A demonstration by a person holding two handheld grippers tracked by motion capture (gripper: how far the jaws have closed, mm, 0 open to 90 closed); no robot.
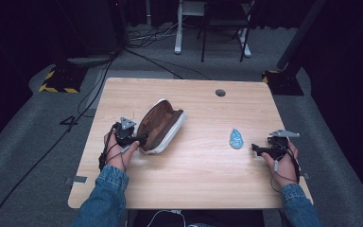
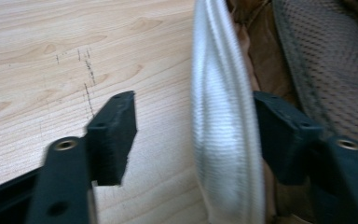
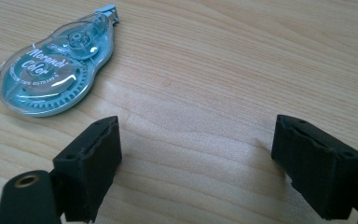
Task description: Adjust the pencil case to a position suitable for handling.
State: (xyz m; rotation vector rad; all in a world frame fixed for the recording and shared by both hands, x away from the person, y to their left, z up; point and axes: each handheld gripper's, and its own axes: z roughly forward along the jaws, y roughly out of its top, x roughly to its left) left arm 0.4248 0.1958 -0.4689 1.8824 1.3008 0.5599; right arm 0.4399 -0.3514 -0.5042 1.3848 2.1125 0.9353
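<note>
Your left hand-held gripper point(image 1: 139, 140) straddles the near rim of the open pencil pouch point(image 1: 162, 125) — white fabric outside, brown lining and grey mesh pocket inside — which lies on the pale wooden worktop point(image 1: 203, 165) just ahead of that hand. In the left gripper view the white piped edge point(image 2: 226, 140) stands between the jaws: one jaw sits inside the pouch against the rim, while the other is outside with a gap of bare wood before it, so the pads are not yet pinching.

Your right hand-held gripper point(image 1: 255, 148) rests low on the worktop with its jaws wide and nothing between them. The translucent teal, teardrop-shaped correction-tape dispenser point(image 3: 56, 65) lies flat just beyond its jaw tips, off to one side — near, not touching.
</note>
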